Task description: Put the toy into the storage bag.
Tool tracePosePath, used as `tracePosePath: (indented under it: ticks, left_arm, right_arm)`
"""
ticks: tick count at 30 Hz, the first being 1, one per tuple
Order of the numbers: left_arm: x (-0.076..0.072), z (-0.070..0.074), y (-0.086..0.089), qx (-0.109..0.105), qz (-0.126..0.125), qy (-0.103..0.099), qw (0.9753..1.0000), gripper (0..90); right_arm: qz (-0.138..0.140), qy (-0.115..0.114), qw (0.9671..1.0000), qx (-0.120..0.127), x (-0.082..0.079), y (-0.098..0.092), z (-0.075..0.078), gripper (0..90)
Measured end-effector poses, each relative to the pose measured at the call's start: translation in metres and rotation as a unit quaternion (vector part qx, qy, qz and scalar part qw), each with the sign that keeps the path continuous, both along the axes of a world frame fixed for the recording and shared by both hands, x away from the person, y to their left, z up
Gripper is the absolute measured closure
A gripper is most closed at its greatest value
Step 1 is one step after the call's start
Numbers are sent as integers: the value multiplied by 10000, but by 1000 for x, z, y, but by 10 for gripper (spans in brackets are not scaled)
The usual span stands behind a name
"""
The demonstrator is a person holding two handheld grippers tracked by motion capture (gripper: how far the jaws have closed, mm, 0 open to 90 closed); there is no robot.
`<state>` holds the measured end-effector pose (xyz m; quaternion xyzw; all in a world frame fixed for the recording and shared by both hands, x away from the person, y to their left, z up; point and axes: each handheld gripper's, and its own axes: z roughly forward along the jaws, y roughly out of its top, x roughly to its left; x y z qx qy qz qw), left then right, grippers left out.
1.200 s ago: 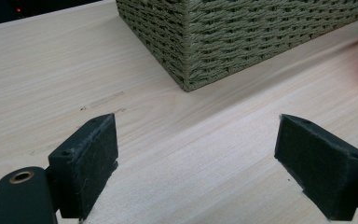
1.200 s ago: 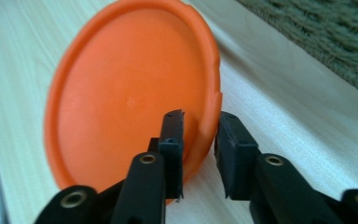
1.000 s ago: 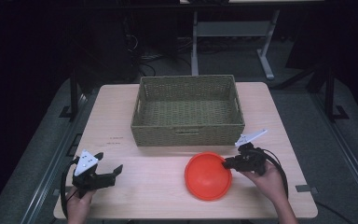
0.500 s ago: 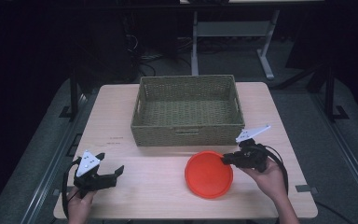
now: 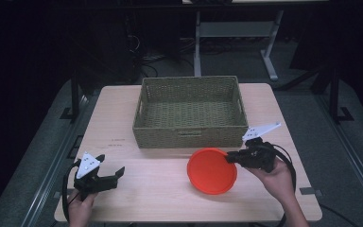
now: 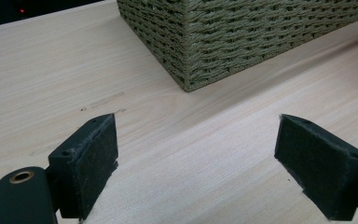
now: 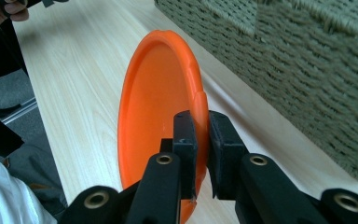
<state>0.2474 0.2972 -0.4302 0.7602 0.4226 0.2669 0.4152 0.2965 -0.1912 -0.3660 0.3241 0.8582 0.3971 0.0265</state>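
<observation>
Beside the basket [image 5: 189,111], right gripper [image 5: 234,158] pinches the plate [image 5: 211,170] rim only, so it may slip; left gripper [image 5: 111,176] gapes empty.

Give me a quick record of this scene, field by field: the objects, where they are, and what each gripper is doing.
surface: wooden table
basket: woven basket, far middle of the table, nothing visible inside
plate: orange plate, in front of the basket, tilted
right gripper: right gripper, jaws shut on the plate's rim
left gripper: left gripper, near left of the table, jaws open, holding nothing
</observation>
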Motion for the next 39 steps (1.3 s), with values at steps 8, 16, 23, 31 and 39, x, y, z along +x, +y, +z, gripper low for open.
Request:
tracePosePath:
  ticks: [8,16,23,31,39]
  left_arm:
    - [0,0,-1,46,-58,-25,10000,128]
    - [0,0,0,78,-61,-2,10000,128]
    - [0,0,-1,20,-42,-20,10000,128]
    - [-1,0,0,29,-42,-5,10000,128]
    - [-1,0,0,-3,-25,-35,10000,128]
  right_arm:
    - [20,-90,9999,-89,1,2,13,822]
    - [-73,-129,9998,-157,7,3,30,822]
    - [-118,-173,9995,-218,16,4,49,822]
    - [-176,-179,9995,-199,24,3,67,822]
    - [-249,-188,9992,-256,30,4,84,822]
